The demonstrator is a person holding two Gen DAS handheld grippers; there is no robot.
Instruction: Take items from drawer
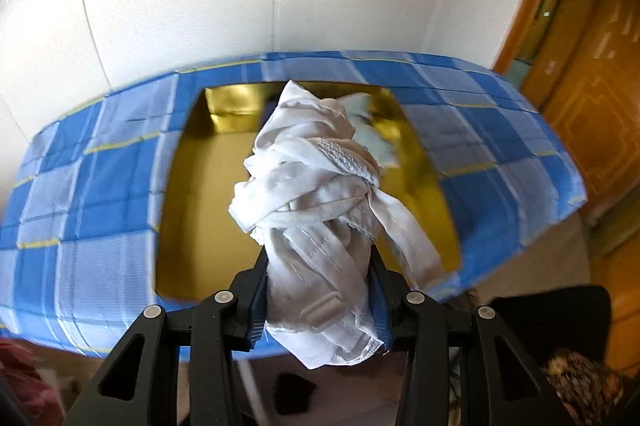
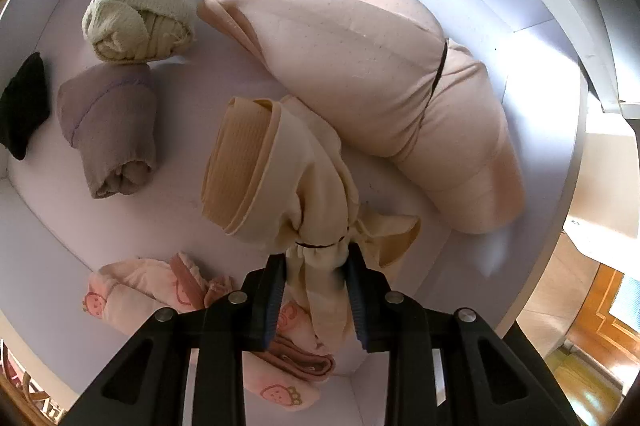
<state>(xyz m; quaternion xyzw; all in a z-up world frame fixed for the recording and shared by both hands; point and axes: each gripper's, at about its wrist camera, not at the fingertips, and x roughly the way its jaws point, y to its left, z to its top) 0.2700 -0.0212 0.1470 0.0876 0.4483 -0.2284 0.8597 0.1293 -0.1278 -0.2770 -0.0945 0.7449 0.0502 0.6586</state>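
Observation:
In the left wrist view my left gripper [image 1: 318, 266] is shut on a bundle of white cloth [image 1: 316, 194], held above a gold tray [image 1: 208, 162] that sits on a blue checked tablecloth [image 1: 96, 178]. A pale blue item [image 1: 374, 138] lies in the tray behind the bundle. In the right wrist view my right gripper [image 2: 318, 262] is shut on a cream and tan rolled garment [image 2: 264, 170] inside the white drawer [image 2: 48, 218]. The garment's lower end hangs between the fingers.
The drawer also holds a large pink folded garment [image 2: 360, 66], a green-cream roll [image 2: 140, 10], a grey-purple roll [image 2: 108, 134], a black item [image 2: 24, 106] and pink printed pieces [image 2: 132, 298]. Wooden doors [image 1: 592, 74] stand right of the table.

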